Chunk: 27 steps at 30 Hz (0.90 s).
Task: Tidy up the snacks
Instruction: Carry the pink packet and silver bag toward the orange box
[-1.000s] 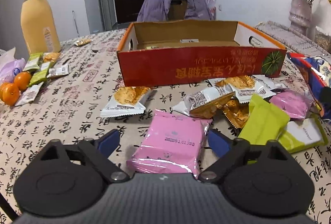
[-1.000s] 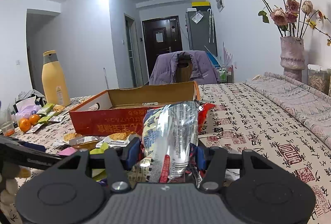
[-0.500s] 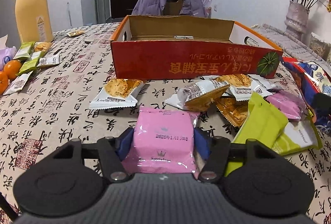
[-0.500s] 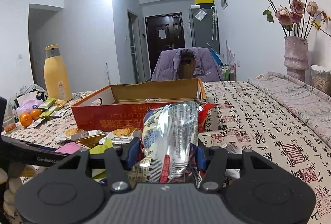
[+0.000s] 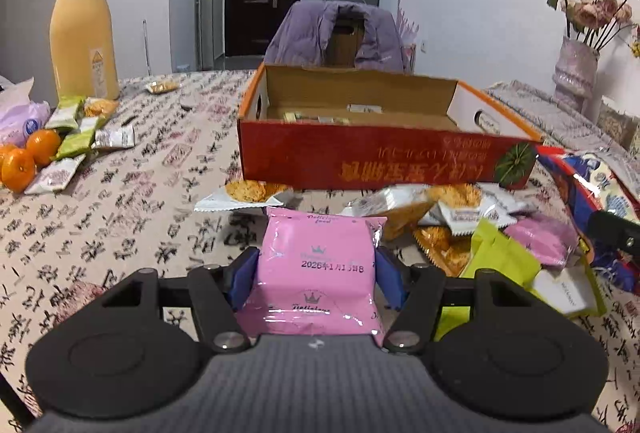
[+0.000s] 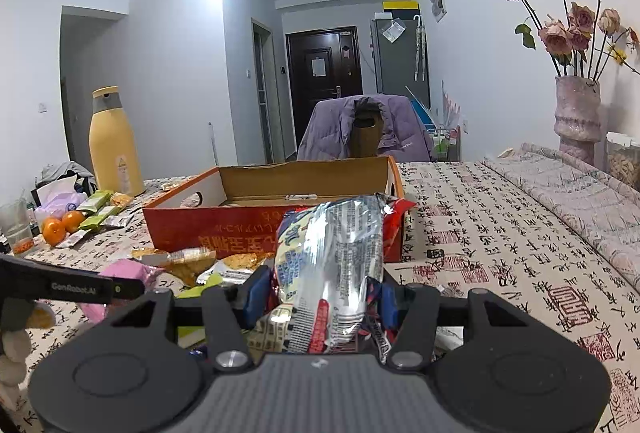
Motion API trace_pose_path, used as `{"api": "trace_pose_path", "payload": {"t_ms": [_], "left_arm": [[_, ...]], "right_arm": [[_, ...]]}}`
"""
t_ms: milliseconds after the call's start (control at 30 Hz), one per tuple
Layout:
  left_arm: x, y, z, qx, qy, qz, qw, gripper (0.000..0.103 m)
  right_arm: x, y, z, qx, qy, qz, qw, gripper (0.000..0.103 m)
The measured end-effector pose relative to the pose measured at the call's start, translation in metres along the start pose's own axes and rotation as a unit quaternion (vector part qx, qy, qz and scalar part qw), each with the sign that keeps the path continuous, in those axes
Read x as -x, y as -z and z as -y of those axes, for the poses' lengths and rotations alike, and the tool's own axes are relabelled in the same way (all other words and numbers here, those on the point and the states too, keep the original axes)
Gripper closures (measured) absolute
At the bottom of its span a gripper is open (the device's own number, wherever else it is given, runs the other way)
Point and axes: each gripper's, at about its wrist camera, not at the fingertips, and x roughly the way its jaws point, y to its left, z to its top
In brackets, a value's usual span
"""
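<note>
- Left gripper (image 5: 316, 273): fingers (image 5: 242, 277) clenching the pink packet (image 5: 318, 273) by its two side edges, packet riding just above the table (image 5: 120, 217).
- Right gripper (image 6: 320, 297): fingers clenching a foil snack bag (image 6: 332, 273), standing upright.
- Red box (image 5: 384, 153) sitting open straight ahead, a few packets already lying inside.
- Loose snacks (image 5: 448, 217) crowding the box's near wall.
- Judging the carry: keeping the pink packet level, lifting clear of the near wall before dropping, releasing only over bare box floor; soft wrapper may be slipping if squeezed unevenly.
</note>
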Motion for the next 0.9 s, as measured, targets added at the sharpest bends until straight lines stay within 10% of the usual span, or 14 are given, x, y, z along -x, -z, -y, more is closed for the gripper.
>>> {"api": "trace_pose_path", "payload": {"t_ms": [900], "left_arm": [[-0.024,-0.117,0.027,-0.001,0.015,0.111,0.9937,0.040]], "right_arm": [[-0.092,-0.105,-0.022,0.052,-0.010,0.026,0.998,0.050]]}}
